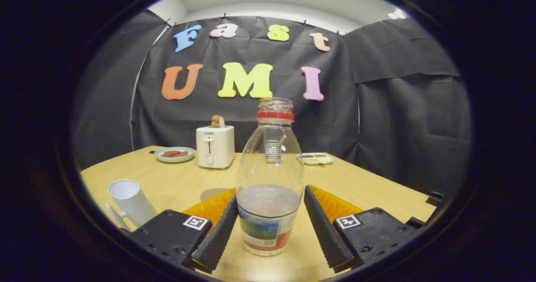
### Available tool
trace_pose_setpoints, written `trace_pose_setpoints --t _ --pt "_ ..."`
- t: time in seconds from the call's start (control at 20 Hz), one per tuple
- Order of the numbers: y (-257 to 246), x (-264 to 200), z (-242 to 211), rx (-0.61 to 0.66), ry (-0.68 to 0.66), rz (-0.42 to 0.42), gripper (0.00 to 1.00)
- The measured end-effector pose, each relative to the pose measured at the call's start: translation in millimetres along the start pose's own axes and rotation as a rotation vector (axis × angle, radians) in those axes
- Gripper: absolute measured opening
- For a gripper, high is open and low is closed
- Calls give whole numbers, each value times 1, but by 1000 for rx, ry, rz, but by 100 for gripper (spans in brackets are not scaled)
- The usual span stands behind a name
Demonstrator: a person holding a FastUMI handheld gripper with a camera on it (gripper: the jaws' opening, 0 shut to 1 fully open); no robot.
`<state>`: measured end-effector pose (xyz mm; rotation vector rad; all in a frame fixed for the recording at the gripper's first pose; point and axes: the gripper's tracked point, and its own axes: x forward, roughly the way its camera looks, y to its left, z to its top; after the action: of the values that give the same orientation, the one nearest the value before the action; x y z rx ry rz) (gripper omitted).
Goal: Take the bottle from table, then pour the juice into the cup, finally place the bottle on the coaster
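Ribbed black fingers [217, 231] of the gripper [270, 231] sit nearest, spread wide on either side of the bottle [269, 181], which stands upright on the tabletop [360, 190] between them. The left finger looks to be touching or almost touching the bottle's lower wall; the right finger stands a little apart from it, so nothing is pinched yet.

The bottle is clear, uncapped, with a red ring at its neck and a shallow layer of juice low down, just above the label. The cup [130, 201], white and handled, stands near the tabletop's left edge, beside the left finger's mount. A dull round patch just behind the left finger is probably the coaster [212, 194], though it is partly hidden. A toaster [215, 146], a plate [174, 153] and a small tray [317, 158] sit along the far edge.

The step in hand looks like the grasp. To do it well, centre the bottle between the pads before closing, so neither side nudges it over, and grip at the labelled lower body. With the mouth open, keep it upright on lifting.
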<state>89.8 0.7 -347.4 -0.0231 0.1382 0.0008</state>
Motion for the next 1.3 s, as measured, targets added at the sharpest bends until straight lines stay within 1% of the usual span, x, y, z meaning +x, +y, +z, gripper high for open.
trace_pose_setpoints --t 0.1,0.25,0.4,0.55,0.75,0.95,1.05,1.3 --pt "2 4 -2 -4 16 -5 82" --pt "-2 1 5 -36 25 -30 79" --pt "-7 -3 17 -154 17 -65 79" --pt "3 -9 26 -309 8 -59 79" --pt "17 -13 27 -481 31 -47 79" --pt "32 -19 35 -658 8 -48 79" --pt "40 -25 47 -705 -38 -47 79" --pt "51 -29 60 -854 -85 -70 79"
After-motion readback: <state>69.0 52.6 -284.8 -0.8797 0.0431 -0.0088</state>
